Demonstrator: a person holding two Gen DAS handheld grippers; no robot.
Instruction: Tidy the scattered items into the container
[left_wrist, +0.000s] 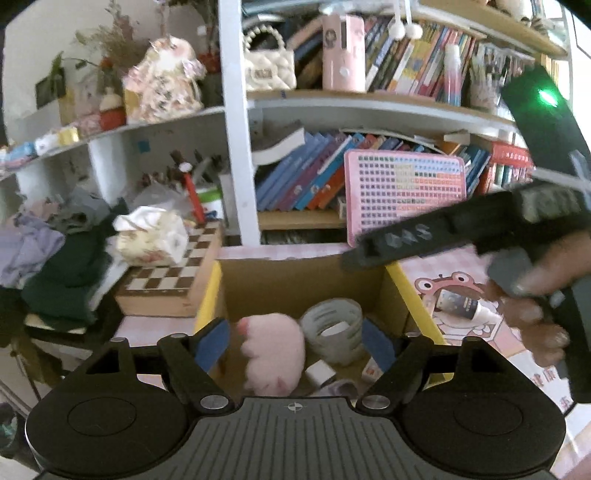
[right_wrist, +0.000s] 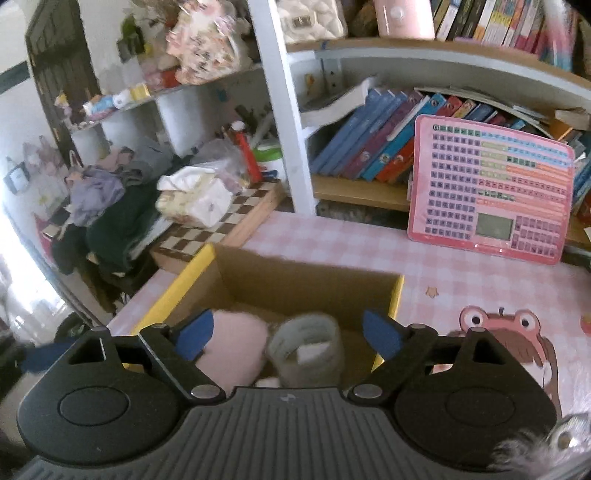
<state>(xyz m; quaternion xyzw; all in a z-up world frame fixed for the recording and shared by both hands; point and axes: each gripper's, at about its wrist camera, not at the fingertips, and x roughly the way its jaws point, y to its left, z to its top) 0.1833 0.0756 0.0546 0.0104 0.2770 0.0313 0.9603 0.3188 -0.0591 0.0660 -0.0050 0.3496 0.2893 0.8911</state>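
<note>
An open cardboard box (left_wrist: 295, 284) with yellow-edged flaps stands on the pink checked table. Inside it lie a pink plush toy (left_wrist: 273, 354), a grey slotted cup (left_wrist: 332, 328) and a few small white and coloured items (left_wrist: 321, 373). My left gripper (left_wrist: 295, 345) hangs over the box, open, with nothing between its blue pads. The right wrist view shows the same box (right_wrist: 303, 280), plush (right_wrist: 236, 343) and cup (right_wrist: 306, 350) below my right gripper (right_wrist: 288, 334), which is open and holds nothing. A hand (left_wrist: 535, 295) with the right tool crosses the left wrist view's right side.
A small bottle (left_wrist: 461, 304) lies on the cartoon mat right of the box. A grey fluffy item (right_wrist: 535, 450) shows at the lower right. A chessboard (right_wrist: 221, 225) with a tissue pack (right_wrist: 192, 201), piled clothes (right_wrist: 110, 206), a pink toy keyboard (right_wrist: 491, 192) and bookshelves surround the table.
</note>
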